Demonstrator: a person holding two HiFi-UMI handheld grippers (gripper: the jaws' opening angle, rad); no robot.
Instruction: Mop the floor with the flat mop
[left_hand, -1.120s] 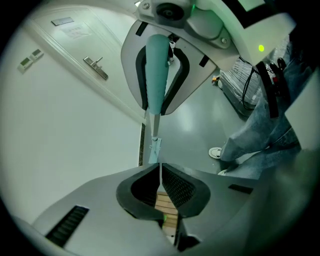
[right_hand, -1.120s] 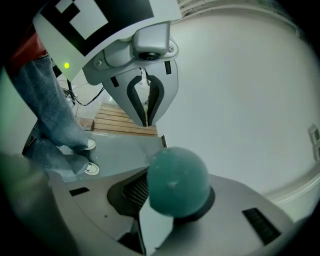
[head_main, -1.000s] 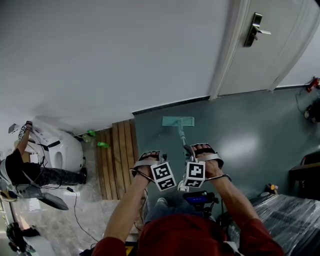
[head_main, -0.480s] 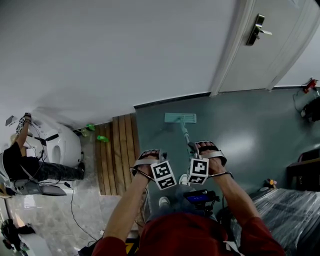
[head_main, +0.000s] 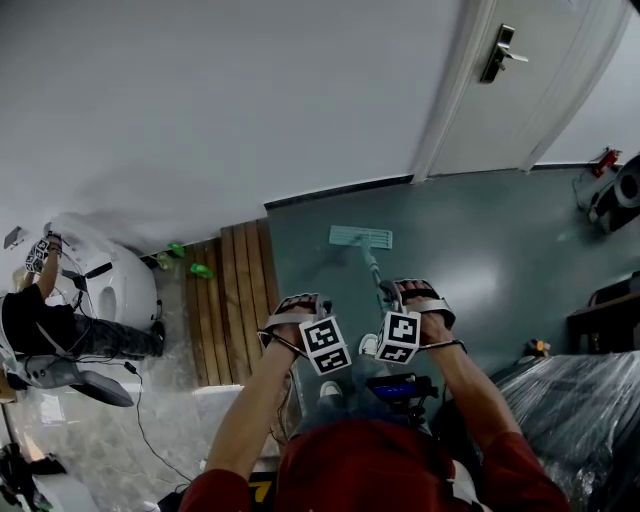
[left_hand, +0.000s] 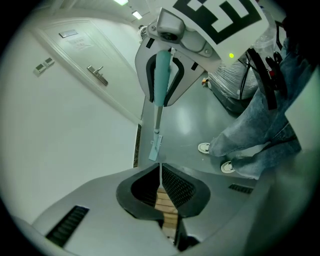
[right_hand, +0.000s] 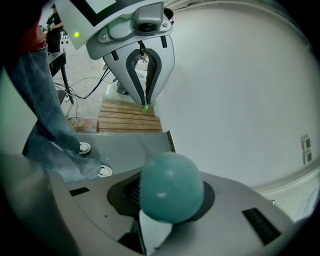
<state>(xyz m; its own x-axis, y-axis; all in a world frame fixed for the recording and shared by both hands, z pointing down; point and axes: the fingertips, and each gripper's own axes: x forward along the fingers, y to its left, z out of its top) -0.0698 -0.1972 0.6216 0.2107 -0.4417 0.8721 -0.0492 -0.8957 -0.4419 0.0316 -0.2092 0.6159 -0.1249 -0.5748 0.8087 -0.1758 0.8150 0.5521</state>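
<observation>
You are standing on the grey-green floor (head_main: 500, 240), with the wooden platform (head_main: 235, 300) lying to your left. The flat mop (head_main: 360, 237) is resting its head on the floor ahead of you, near the wall. Your right gripper (left_hand: 161, 97) is clamping the mop's teal handle (right_hand: 170, 187). Your left gripper (left_hand: 160, 172) is hovering just beside it, jaws pressed together on nothing.

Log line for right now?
right claw: shut on mop handle | left claw: shut, empty | mop head: on floor
</observation>
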